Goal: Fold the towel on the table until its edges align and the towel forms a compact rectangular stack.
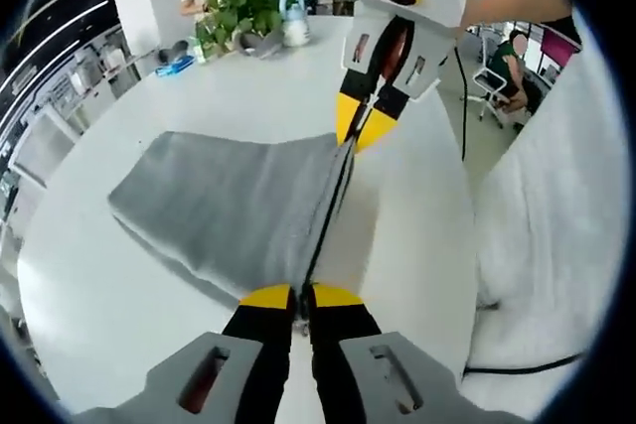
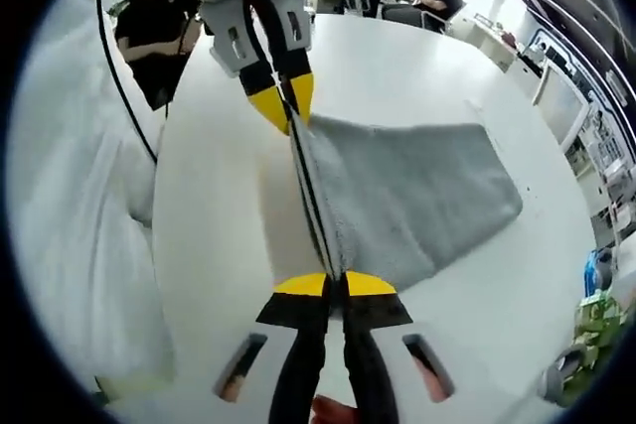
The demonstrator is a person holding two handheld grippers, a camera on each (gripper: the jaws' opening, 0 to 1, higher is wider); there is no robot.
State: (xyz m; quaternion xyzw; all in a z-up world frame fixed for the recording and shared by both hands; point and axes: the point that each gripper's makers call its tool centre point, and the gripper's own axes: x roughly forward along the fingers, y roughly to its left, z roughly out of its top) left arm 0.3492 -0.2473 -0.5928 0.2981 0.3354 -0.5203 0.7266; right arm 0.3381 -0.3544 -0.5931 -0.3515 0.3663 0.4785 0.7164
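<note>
Towel (image 1: 234,211): one edge is being held taut between left claw (image 1: 302,297) and right claw (image 2: 335,286), both clamped on it; body is lying frame-left on white bench (image 1: 89,295).

Two gripper cameras facing each other along one stretched towel edge

The left gripper view looks from close above the white table (image 1: 119,315) along its own jaws toward 12 o'clock, with the right gripper (image 1: 360,128) facing back at 1 o'clock and plants (image 1: 243,7) far behind at 11. The right gripper view looks the opposite way, meeting the left gripper (image 2: 285,104) at 11 o'clock. Both share the grey towel (image 1: 234,211), its taut edge running between the cameras, and the table.
</note>
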